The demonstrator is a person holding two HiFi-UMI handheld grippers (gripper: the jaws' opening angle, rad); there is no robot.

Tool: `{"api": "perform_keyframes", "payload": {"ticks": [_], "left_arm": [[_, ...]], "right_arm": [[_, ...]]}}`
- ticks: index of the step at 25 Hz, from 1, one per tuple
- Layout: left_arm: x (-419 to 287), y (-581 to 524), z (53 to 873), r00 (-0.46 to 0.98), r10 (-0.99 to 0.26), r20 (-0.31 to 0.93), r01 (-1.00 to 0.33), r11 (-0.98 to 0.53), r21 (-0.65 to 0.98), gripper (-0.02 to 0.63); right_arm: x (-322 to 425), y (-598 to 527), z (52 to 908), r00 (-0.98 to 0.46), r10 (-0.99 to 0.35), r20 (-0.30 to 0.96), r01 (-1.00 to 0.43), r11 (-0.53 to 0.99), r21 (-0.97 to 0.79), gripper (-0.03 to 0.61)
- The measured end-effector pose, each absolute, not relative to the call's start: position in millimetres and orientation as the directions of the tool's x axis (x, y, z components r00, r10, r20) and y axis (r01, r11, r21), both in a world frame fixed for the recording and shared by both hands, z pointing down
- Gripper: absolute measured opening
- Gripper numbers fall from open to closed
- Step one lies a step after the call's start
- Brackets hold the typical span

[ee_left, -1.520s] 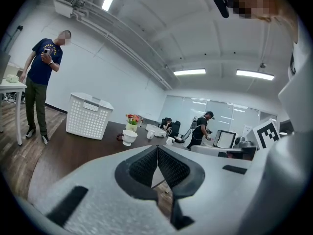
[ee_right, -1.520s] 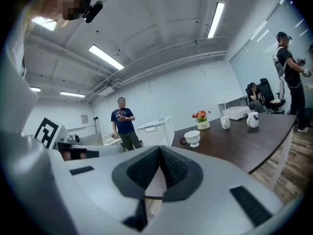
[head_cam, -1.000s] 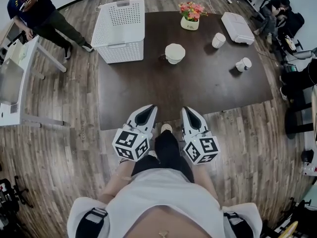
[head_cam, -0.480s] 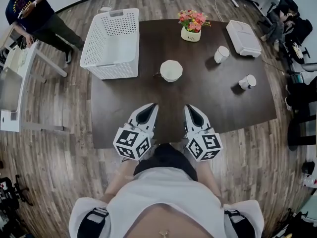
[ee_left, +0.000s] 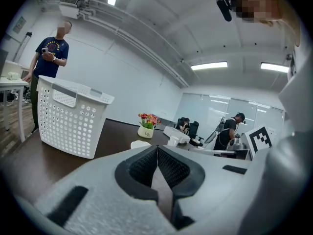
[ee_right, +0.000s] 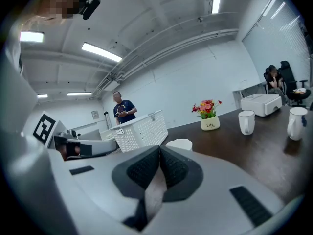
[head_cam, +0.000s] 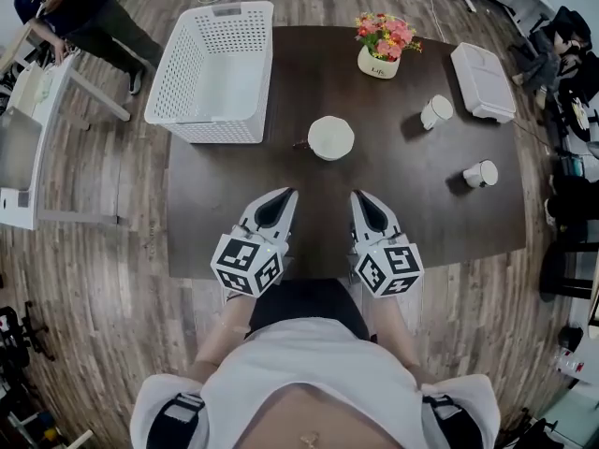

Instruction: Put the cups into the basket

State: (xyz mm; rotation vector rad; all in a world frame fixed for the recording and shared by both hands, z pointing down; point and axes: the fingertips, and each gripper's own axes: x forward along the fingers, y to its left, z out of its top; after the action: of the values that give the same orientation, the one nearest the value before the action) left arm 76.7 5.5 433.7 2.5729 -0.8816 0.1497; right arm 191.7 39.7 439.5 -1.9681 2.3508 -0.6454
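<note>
Left gripper point(head_cam: 284, 195) and right gripper point(head_cam: 358, 195) hover over the worktop's point(head_cam: 426, 209) near edge, fingers closed, empty. Cups point(head_cam: 331, 137) point(head_cam: 436, 111) point(head_cam: 481, 173) stand apart; basket point(head_cam: 180, 64) occupies the far-left corner.

My left claw point(head_cam: 284, 195) and right claw point(head_cam: 359, 196) are pale grey shells with black cross-hatched pads and black-and-white square-marker cubes. The rectangular wooden table point(head_cam: 309, 223) is dark brown. The perforated plastic basket point(head_cam: 213, 68) is white, dotted with holes. The three ceramic cups point(head_cam: 331, 137) point(head_cam: 436, 111) point(head_cam: 481, 173) are white. The small potted flowers point(head_cam: 386, 34) look pink and orange, perhaps red too.
</note>
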Motion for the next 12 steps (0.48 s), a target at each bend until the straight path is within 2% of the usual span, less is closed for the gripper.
{"api": "perform_keyframes", "payload": {"ticks": [4, 7, 8, 9, 10, 12], "left_arm": [[76.1, -8.7, 431.0, 0.786, -0.572, 0.236, -0.618, -0.706, 0.346, 0.012], [74.5, -18.0, 431.0, 0.782, -0.573, 0.244, -0.622, -0.700, 0.350, 0.012], [73.9, -20.7, 431.3, 0.782, -0.572, 0.248, -0.623, -0.699, 0.352, 0.012], [73.4, -23.2, 431.3, 0.782, -0.570, 0.252, -0.623, -0.697, 0.354, 0.012], [72.7, -25.5, 430.8, 0.782, -0.569, 0.254, -0.622, -0.696, 0.358, 0.012], [70.8, -30.2, 430.4, 0.783, -0.565, 0.259, -0.621, -0.692, 0.367, 0.012]], "right_arm": [[196.7, 17.5, 437.4, -0.242, -0.934, 0.263, -0.942, 0.162, -0.293, 0.012], [197.3, -2.7, 431.8, -0.311, -0.907, 0.285, -0.946, 0.266, -0.188, 0.017], [196.5, -10.4, 431.2, -0.346, -0.886, 0.308, -0.937, 0.315, -0.149, 0.075], [194.4, -18.1, 431.4, -0.388, -0.857, 0.339, -0.922, 0.369, -0.121, 0.194], [191.4, -25.5, 431.3, -0.430, -0.824, 0.370, -0.900, 0.423, -0.104, 0.268], [184.4, -39.4, 429.7, -0.502, -0.757, 0.419, -0.848, 0.525, -0.067, 0.371]]}}
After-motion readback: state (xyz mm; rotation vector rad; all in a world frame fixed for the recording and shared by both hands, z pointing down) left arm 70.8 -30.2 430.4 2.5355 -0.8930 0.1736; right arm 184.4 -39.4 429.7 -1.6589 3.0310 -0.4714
